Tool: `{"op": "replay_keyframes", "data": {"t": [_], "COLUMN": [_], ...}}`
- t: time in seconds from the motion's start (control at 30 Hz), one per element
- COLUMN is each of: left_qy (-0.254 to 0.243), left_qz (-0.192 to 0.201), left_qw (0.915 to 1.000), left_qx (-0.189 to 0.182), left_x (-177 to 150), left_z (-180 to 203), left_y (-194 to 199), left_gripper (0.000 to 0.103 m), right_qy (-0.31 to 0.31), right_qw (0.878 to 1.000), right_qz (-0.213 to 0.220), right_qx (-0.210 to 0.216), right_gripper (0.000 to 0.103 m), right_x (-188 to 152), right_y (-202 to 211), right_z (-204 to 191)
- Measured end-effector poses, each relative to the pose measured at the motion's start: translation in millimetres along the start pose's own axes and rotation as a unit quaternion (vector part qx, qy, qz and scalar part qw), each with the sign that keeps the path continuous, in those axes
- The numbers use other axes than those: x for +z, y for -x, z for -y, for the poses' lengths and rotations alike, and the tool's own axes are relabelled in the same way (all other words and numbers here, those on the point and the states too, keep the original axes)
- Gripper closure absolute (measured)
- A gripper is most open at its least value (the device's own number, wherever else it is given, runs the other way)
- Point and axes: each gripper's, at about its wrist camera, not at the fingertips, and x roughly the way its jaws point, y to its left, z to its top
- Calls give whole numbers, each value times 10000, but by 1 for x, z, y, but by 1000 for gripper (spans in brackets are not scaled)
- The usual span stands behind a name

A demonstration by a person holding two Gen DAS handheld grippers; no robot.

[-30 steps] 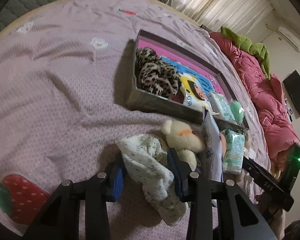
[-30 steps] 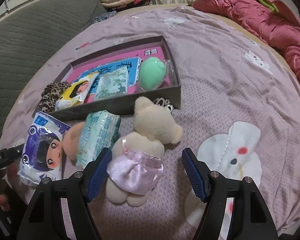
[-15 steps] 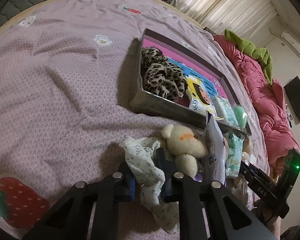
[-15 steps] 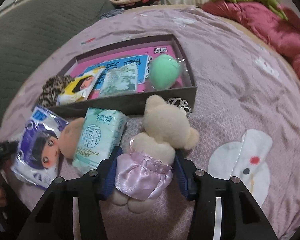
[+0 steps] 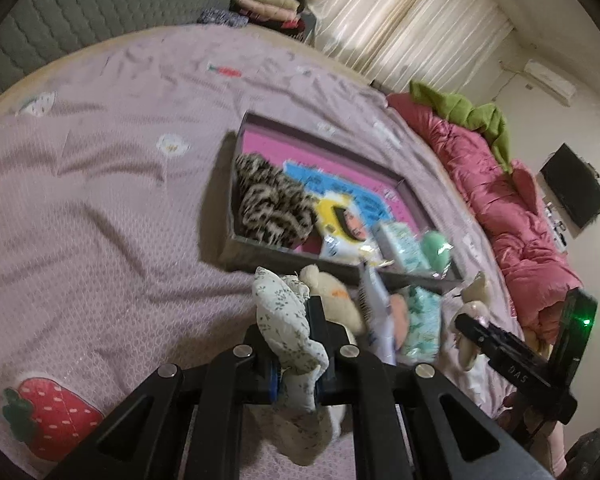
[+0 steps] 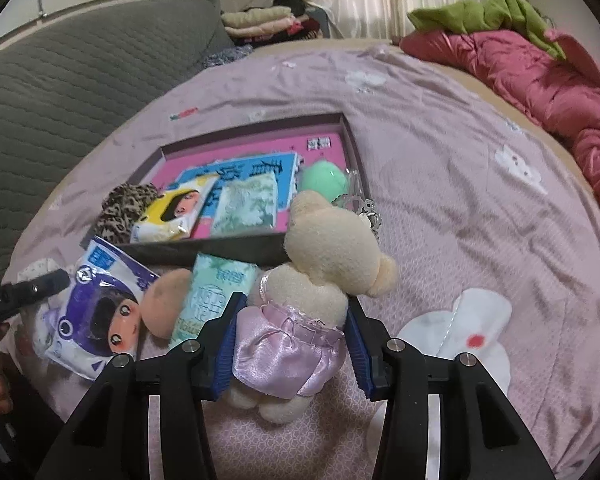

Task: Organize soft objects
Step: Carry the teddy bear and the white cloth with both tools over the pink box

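Plush bear [image 6: 332, 248]: matt cream pile; skirt [image 6: 284, 356] of glossy lilac satin. Floral cloth [image 5: 288, 328]: matt printed cotton. Tissue packs [image 6: 212, 300]: shiny plastic film. Bedsheet [image 6: 440, 160]: matt woven cloth. Box [image 6: 220, 248]: matt grey card.

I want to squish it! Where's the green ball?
In the right wrist view, the green ball sits in the box's right corner, beside a tissue pack and behind the teddy's head.

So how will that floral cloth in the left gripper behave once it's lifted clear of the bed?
Probably floppy: the floral cloth bunches above the left gripper and sags below it. Likely light, since the pinch in the shut jaws compresses it to a thin fold. It may drag or snag the cream plush toy lying against it, so the tail could swing.
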Motion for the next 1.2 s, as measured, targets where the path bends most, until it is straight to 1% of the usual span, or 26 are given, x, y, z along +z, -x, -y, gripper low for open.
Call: {"op": "replay_keyframes", "data": {"t": [0.23, 0.5, 0.73, 0.93, 1.03, 1.2], "left_qy": [-192, -311, -341, -392, -398, -557], "left_qz": [319, 569, 671, 666, 728, 839], "left_qw": [9988, 9972, 9962, 9959, 9953, 9938], "left_qx": [-311, -378, -436, -467, -490, -472], "left_x": [4, 7, 10, 12, 15, 19], "left_z": [13, 18, 19, 23, 24, 30], "left_y": [16, 26, 31, 29, 31, 33], "left_gripper": [91, 91, 91, 91, 91, 91], "right_qy": [199, 221, 263, 495, 646, 883], "right_qw": [9998, 9995, 9988, 9973, 9960, 9935], "right_qz": [65, 208, 408, 534, 620, 717], "right_qx": [28, 34, 90, 57, 24, 23], "right_gripper": [54, 54, 54, 54, 54, 54], "right_x": [1, 4, 10, 13, 14, 16], "right_y": [2, 6, 14, 17, 19, 20], "right_z": [-9, -10, -14, -24, -30, -42]}}
